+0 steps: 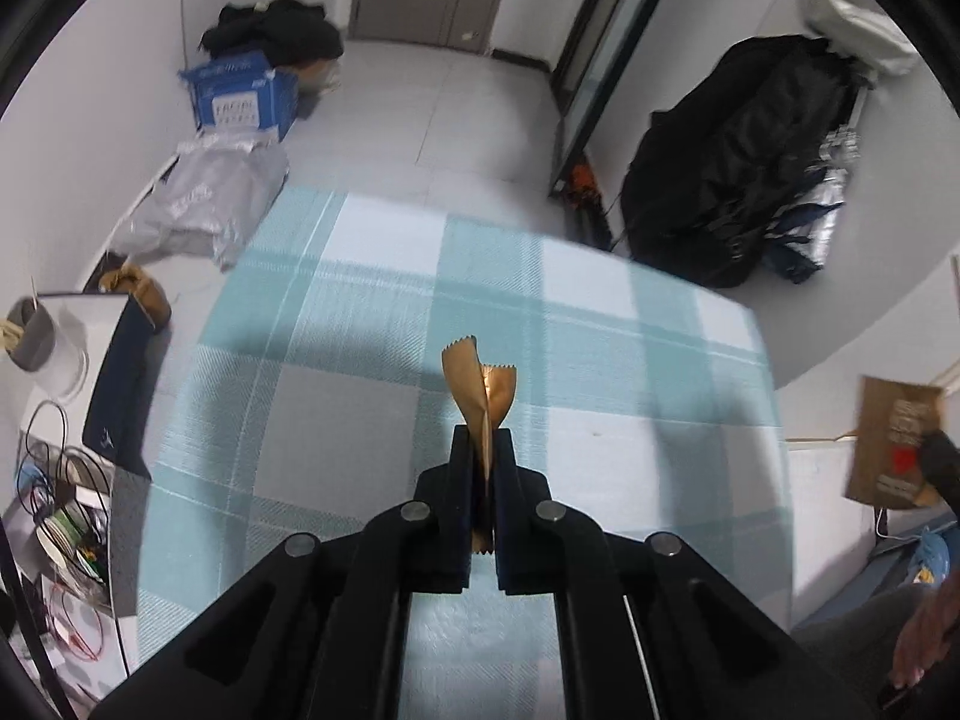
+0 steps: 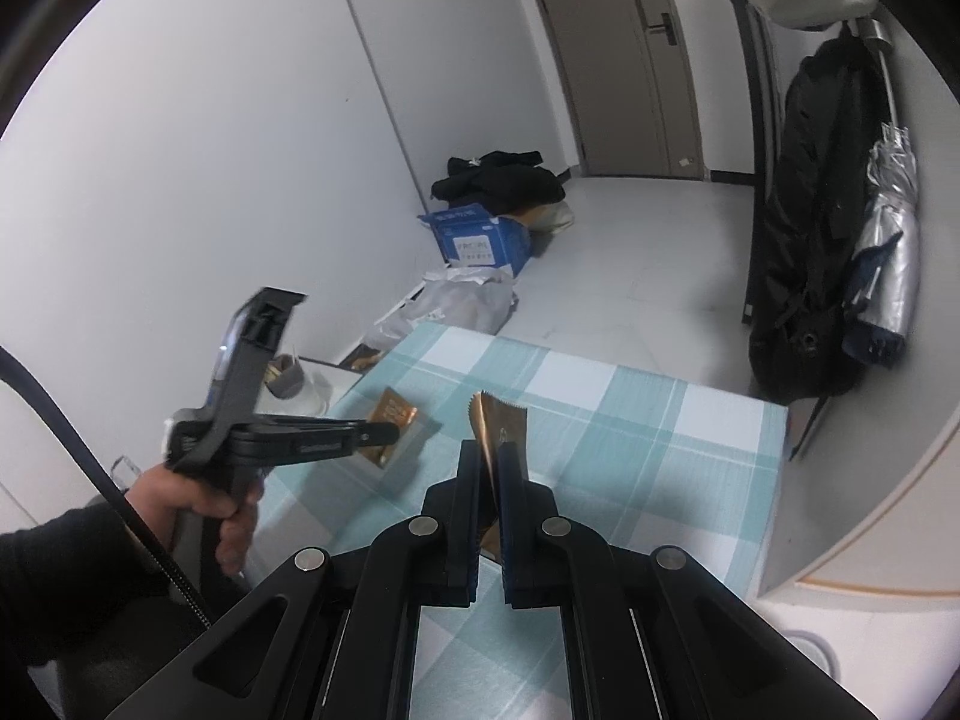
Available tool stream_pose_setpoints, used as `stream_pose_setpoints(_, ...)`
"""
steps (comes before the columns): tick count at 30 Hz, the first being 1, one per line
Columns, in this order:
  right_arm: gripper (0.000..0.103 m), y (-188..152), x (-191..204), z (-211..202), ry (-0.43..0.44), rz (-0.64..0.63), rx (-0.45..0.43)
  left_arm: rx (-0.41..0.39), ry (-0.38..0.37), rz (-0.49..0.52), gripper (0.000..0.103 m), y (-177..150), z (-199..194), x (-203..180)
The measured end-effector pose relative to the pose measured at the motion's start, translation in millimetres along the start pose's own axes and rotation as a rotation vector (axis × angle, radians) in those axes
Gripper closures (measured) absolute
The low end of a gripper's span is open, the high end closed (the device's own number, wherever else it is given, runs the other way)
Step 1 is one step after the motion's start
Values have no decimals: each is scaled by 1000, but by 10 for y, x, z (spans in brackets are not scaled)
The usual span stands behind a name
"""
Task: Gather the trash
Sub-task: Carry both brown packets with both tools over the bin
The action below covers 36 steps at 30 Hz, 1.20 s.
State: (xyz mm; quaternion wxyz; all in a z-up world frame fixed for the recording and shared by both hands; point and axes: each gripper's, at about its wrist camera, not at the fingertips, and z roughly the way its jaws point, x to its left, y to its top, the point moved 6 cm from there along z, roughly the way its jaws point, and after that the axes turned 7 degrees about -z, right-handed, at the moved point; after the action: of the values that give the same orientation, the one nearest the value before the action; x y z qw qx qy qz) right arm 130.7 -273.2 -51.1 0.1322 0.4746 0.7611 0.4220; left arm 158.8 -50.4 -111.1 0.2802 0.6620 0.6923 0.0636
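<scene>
Gold-brown wrappers are pinched in both claws above the checked tablecloth (image 1: 336, 396): a twisted wrapper (image 1: 480, 384) in the left gripper (image 1: 483, 450), a flat packet (image 2: 501, 432) in the right gripper (image 2: 491, 468).

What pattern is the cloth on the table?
The tablecloth has a teal, white and grey check, clearest in the left wrist view.

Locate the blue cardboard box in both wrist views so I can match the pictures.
Left wrist view: the blue cardboard box is at upper left, on the floor against the white wall.
Right wrist view: the same box sits just above the picture's middle, beyond the table's far end.
Shared landmark: the black clothes heap lying right behind and on top of the box.
</scene>
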Motion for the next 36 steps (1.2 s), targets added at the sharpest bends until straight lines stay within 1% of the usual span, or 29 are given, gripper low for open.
stream_pose_setpoints(6,99,121,26,-222,-19,4,-53,-89,-47,77,102,-5,-398,-333)
stream_pose_setpoints(7,99,139,32,-263,-19,5,-60,-102,-65,88,102,-7,-467,-414)
stream_pose_setpoints(9,99,194,7,-414,-34,6,-84,-126,-97,107,102,-10,-592,-544)
stream_pose_setpoints(11,99,236,-34,-573,-54,6,-105,-163,-117,148,102,-10,-725,-748)
stream_pose_setpoints(14,99,299,-132,-821,-92,13,-134,-179,-181,194,102,-20,-871,-1060)
stream_pose_setpoints(17,99,342,-286,-1157,-138,34,-176,-187,-223,250,102,-64,-937,-1388)
stream_pose_setpoints(20,99,312,-438,-1476,-182,64,-207,-175,-272,299,102,-121,-940,-1718)
stream_pose_setpoints(22,99,290,-531,-1635,-209,81,-219,-161,-301,324,102,-170,-923,-1872)
stream_pose_setpoints(25,99,167,-728,-1896,-257,117,-230,-133,-332,370,102,-258,-792,-2163)
stream_pose_setpoints(29,99,-115,-1075,-2169,-344,180,-219,-68,-367,410,102,-393,-558,-2483)
stream_pose_setpoints(33,99,-444,-1413,-2321,-395,248,-191,6,-381,448,102,-573,-309,-2780)
stream_pose_setpoints(36,99,-720,-1675,-2369,-425,310,-168,72,-377,474,102,-729,-55,-2955)
